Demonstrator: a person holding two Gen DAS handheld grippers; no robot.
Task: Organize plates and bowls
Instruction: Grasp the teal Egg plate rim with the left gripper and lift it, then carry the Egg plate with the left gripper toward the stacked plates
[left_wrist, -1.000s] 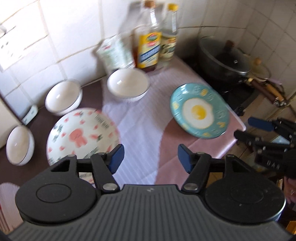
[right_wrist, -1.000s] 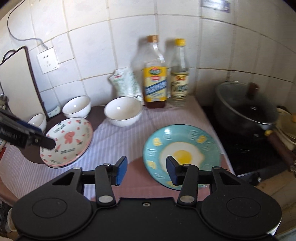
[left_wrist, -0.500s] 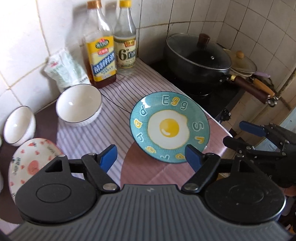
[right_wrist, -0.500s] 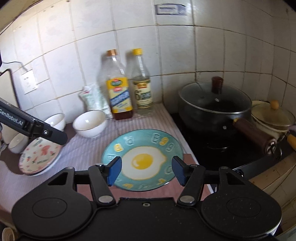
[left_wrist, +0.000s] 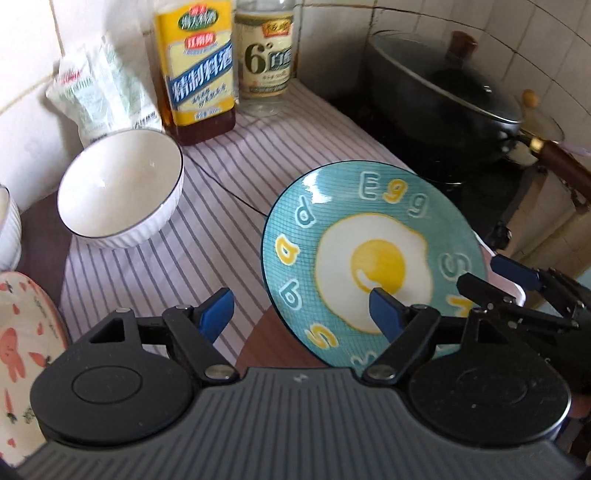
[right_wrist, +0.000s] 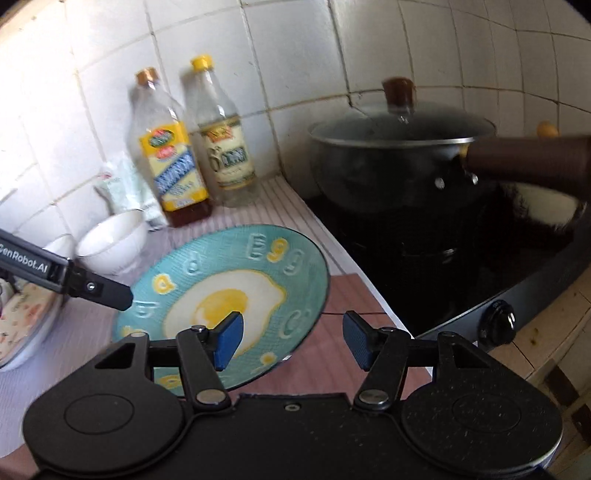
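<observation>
The egg plate (left_wrist: 373, 258) is round and blue-green, with a fried egg painted in the middle and the letters "Egg" around the rim. It lies flat on the striped cloth (left_wrist: 221, 206) near the counter's front edge, next to the black stove (right_wrist: 461, 266).

The left claw (left_wrist: 301, 312) is open wide. Its jaws were opening a moment ago. One blue pad is over the cloth and the other is over the painted egg, and nothing is held between them.

The right claw (right_wrist: 291, 339) is open too, and its jaws were also opening just now. One pad hangs over the plate and the other over the bare counter. It holds nothing.

The left view shows a white bowl (left_wrist: 120, 188) and a pink plate (left_wrist: 26, 354) up close. The right view shows the whole pot (right_wrist: 399, 162) with its brown handle.
</observation>
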